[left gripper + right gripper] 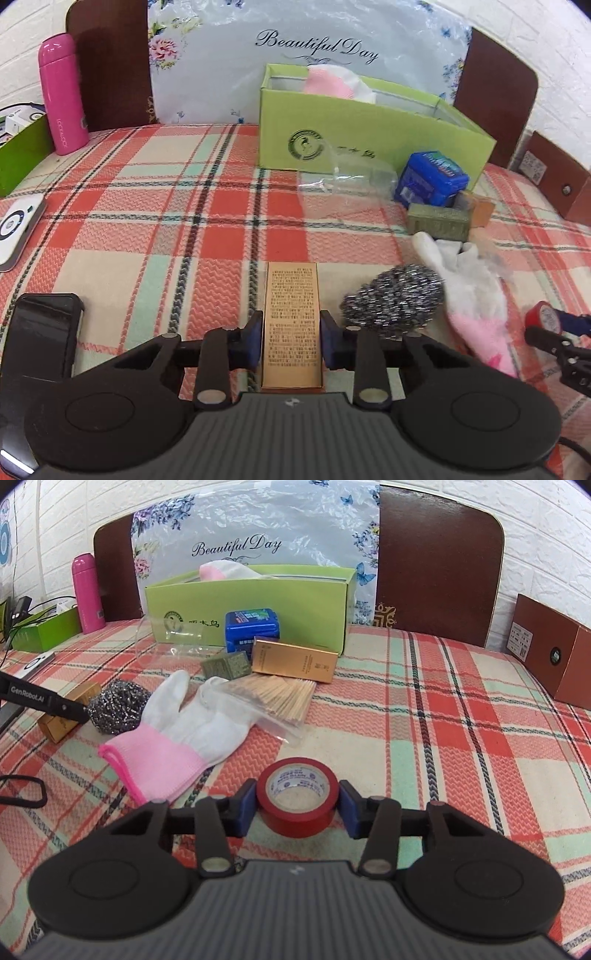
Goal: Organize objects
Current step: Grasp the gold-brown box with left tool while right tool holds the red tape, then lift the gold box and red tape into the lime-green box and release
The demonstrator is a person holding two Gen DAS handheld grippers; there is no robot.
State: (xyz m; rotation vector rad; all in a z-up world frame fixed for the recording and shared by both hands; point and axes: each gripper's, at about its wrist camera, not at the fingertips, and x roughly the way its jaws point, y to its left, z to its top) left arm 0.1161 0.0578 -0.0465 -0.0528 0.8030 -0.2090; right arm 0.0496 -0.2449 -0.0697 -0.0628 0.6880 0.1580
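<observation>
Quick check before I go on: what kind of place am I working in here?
Probably a bedroom at home: the work surface looks like a bed, with a plaid blanket running up to a brown headboard against a white brick wall. A pink flask stands nearby.

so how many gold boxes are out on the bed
2. One gold box sits between the left tongs, next to the steel scourer. The second gold box lies in front of the green carton, behind the toothpicks. More may be hidden inside.
</observation>
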